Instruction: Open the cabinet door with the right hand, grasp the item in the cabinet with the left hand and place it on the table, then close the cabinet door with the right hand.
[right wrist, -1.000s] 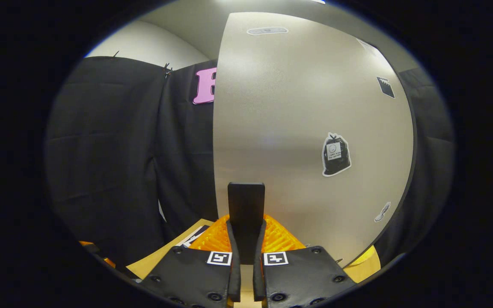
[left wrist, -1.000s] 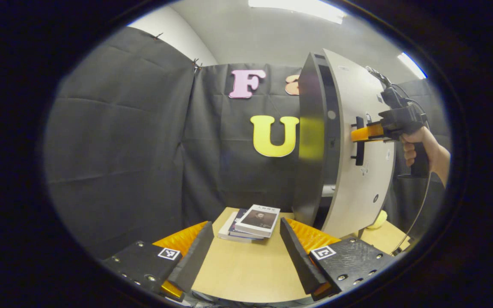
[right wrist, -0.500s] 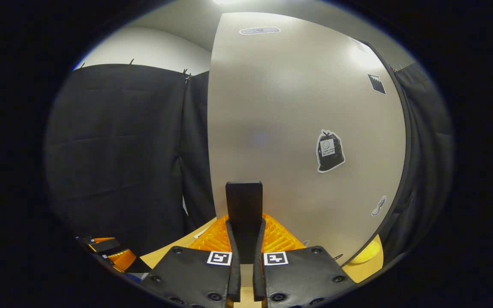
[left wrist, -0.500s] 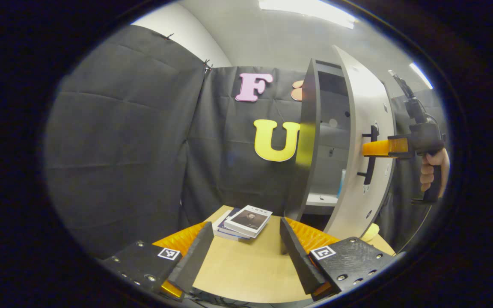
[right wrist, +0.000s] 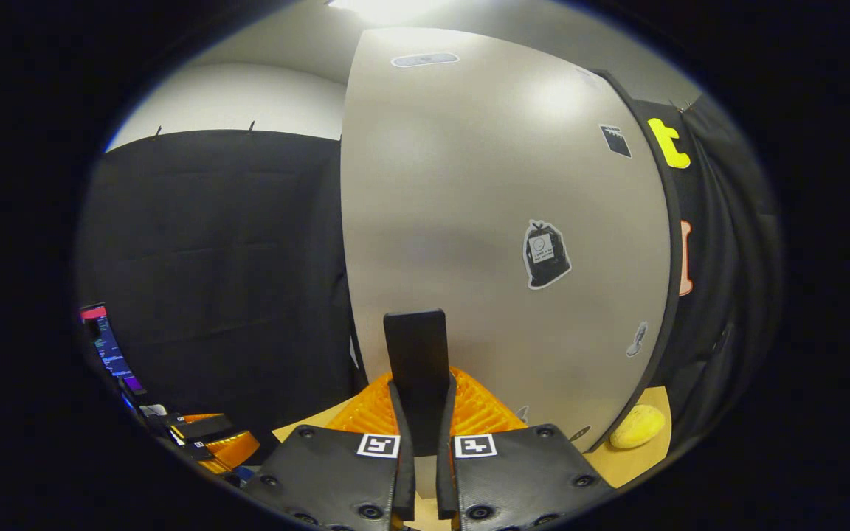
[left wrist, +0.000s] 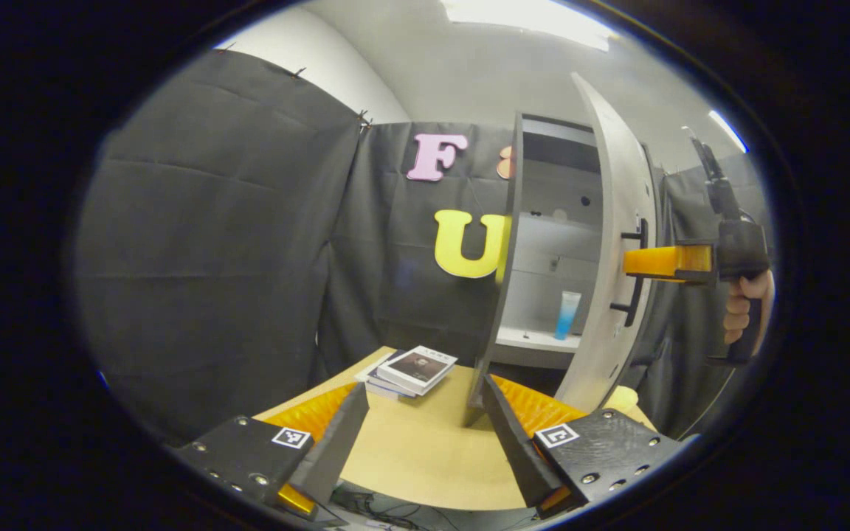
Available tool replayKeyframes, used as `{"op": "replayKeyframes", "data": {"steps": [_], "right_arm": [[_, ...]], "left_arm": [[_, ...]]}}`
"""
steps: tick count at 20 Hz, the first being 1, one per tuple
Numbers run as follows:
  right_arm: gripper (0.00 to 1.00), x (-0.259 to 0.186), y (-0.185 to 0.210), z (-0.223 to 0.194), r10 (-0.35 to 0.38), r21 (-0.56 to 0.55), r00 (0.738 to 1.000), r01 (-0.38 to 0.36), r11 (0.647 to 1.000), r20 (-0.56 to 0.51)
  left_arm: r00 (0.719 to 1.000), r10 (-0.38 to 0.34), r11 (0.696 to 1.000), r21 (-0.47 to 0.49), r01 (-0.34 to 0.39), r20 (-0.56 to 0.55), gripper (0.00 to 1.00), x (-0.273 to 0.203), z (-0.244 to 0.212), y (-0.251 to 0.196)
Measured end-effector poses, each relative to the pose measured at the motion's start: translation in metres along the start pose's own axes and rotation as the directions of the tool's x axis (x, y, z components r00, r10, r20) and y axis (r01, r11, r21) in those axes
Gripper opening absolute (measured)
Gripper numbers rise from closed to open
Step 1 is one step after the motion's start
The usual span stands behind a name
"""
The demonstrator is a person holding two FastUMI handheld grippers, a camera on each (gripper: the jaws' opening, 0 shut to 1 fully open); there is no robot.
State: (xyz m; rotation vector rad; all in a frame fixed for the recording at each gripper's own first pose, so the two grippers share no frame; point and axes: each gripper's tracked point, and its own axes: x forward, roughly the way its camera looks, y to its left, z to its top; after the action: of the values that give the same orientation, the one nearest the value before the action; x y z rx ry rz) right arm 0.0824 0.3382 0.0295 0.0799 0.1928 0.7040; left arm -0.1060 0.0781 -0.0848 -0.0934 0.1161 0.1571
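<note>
While the right hand-held gripper point(right wrist: 425, 383) clamps its handle point(right wrist: 416, 354), cabinet door point(right wrist: 499, 221) wider than before, left hand-held gripper point(left wrist: 425, 435) agape.

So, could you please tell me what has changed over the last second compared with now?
The right gripper, shut on the door handle, has swung the cabinet door further open, baring the shelf and a blue tube standing on it. The left gripper stays open above the table; the stack of books has not been touched.
</note>
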Motion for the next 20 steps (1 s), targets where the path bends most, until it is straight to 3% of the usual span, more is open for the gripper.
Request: {"op": "replayKeyframes", "data": {"steps": [4,20], "right_arm": [[0.13,-0.001,-0.008,-0.004,0.032,0.004,0.999,-0.032,0.999,-0.005],[0.13,-0.042,-0.035,0.001,0.018,0.039,1.000,-0.019,0.999,0.022]], "left_arm": [[0.999,0.036,0.999,-0.004,-0.036,-0.034,0.94,-0.027,-0.018,-0.017],[0.998,-0.049,0.997,0.053,0.051,-0.041,0.93,-0.035,-0.029,-0.092]]}}
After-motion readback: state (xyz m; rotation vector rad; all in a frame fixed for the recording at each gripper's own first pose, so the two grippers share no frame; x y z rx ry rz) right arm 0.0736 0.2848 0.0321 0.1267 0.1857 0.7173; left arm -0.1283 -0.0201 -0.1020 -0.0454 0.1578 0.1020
